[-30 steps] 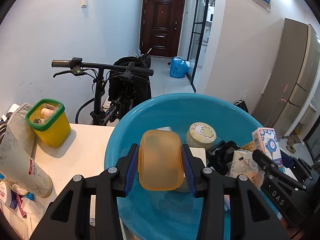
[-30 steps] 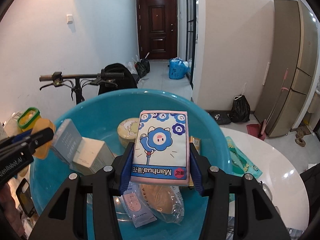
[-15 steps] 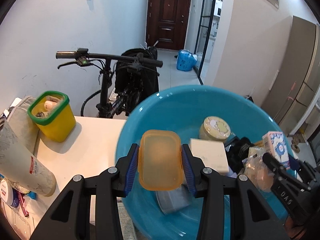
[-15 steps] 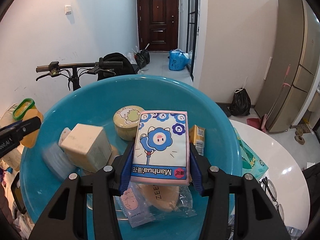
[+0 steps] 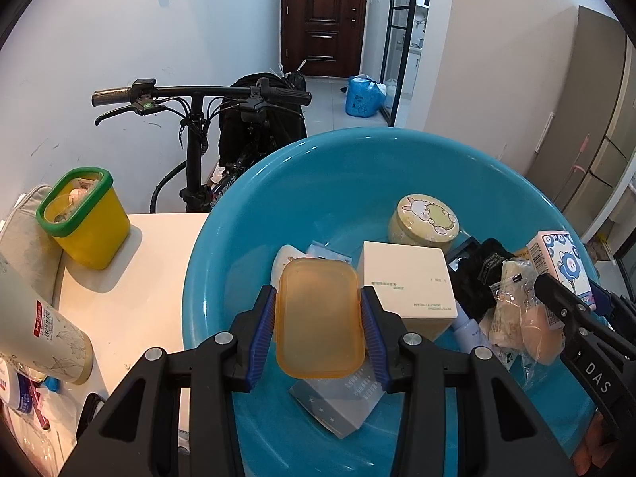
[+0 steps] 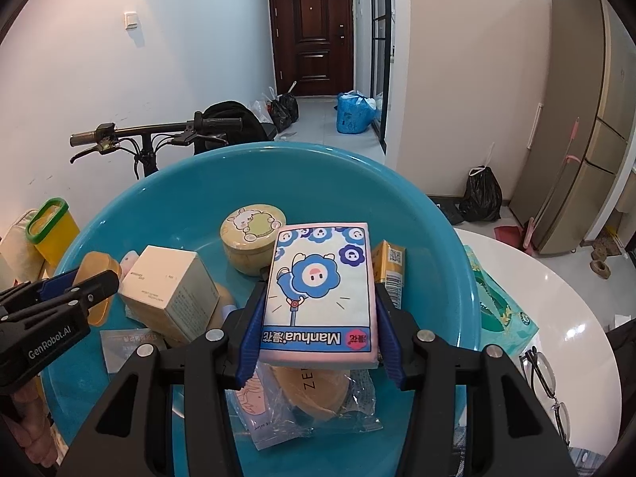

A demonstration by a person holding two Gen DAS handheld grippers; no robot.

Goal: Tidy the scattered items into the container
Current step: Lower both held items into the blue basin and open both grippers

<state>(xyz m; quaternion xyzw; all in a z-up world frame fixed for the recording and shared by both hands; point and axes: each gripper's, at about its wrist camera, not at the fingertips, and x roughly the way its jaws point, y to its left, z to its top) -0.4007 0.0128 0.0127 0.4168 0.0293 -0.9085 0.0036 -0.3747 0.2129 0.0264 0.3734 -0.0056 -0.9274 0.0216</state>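
Observation:
A large blue basin [image 5: 318,167] [image 6: 278,175] sits on the white table and holds several items: a round rabbit tin [image 5: 423,218] [image 6: 252,230], a white carton [image 5: 405,286] [image 6: 167,290], a grey box [image 5: 338,401] and bagged snacks [image 6: 318,393]. My left gripper [image 5: 320,318] is shut on an orange plastic box [image 5: 320,318] above the basin's left part. My right gripper [image 6: 318,298] is shut on a blue-and-pink Manhua tissue pack [image 6: 318,294] above the basin's front. Each gripper shows in the other's view, the right one [image 5: 556,298] and the left one [image 6: 91,278].
A yellow bin with a green rim [image 5: 83,218] and a lying tube [image 5: 43,330] are on the table left of the basin. A green packet [image 6: 497,302] and glasses [image 6: 544,381] lie right of it. A bicycle [image 5: 198,119] stands behind the table.
Both grippers have moved forward and down over the basin, still holding their items. The white carton and grey box inside the basin have shifted and now lie still.

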